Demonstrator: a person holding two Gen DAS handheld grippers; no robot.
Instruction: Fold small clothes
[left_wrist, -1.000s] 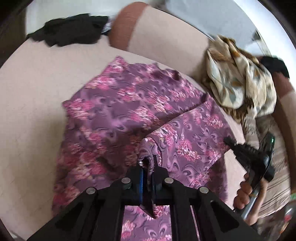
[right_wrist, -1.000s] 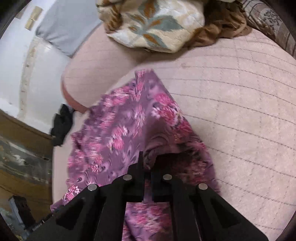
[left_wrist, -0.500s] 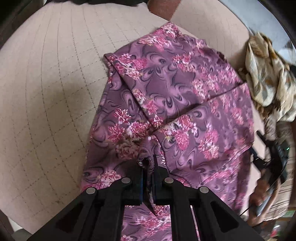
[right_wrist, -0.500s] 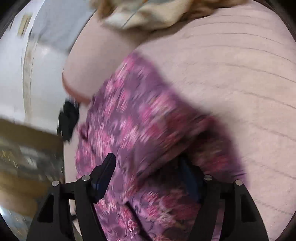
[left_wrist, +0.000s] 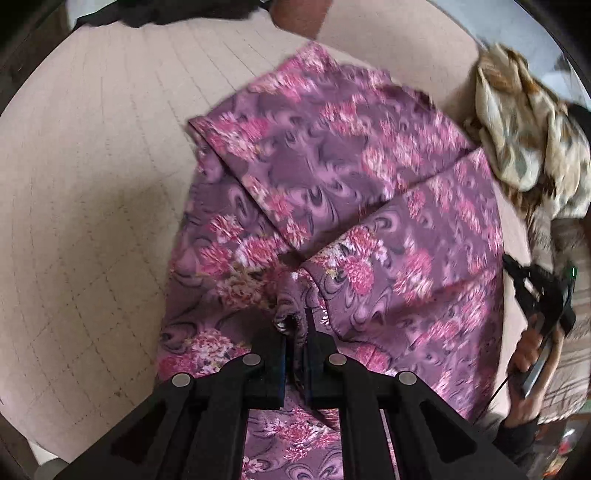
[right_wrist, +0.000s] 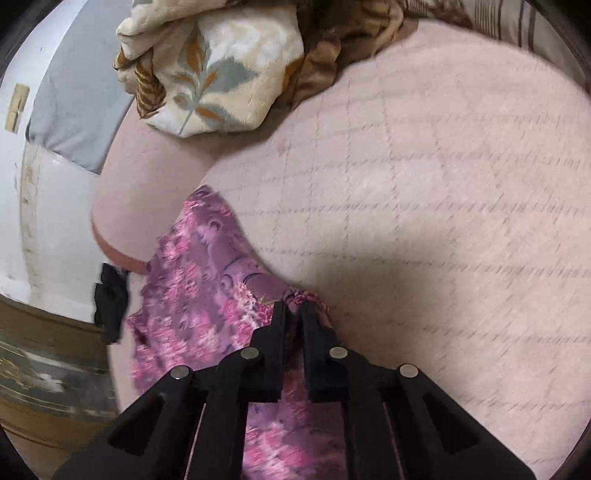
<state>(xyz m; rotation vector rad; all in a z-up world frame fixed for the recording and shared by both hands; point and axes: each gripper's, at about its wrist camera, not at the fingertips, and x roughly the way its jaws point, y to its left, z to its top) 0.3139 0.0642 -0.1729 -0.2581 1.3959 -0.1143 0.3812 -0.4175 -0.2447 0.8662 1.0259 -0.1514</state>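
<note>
A purple garment with pink flowers (left_wrist: 332, 177) lies partly folded on the beige quilted sofa seat (left_wrist: 92, 184). My left gripper (left_wrist: 295, 325) is shut on a bunched edge of it near the middle, lifting that edge a little. My right gripper (right_wrist: 293, 310) is shut on another edge of the same garment (right_wrist: 199, 280), at its right side. The right gripper also shows in the left wrist view (left_wrist: 535, 291), held in a hand at the garment's right edge.
A cream floral blanket (left_wrist: 528, 136) is heaped at the back right, also in the right wrist view (right_wrist: 214, 74). A black cloth (left_wrist: 155, 14) lies at the far left of the seat. The sofa arm (right_wrist: 140, 192) rises behind the garment.
The right gripper opened half a second ago and has shut again on the garment's edge. The left gripper kept its hold and the garment has shifted slightly under it.
</note>
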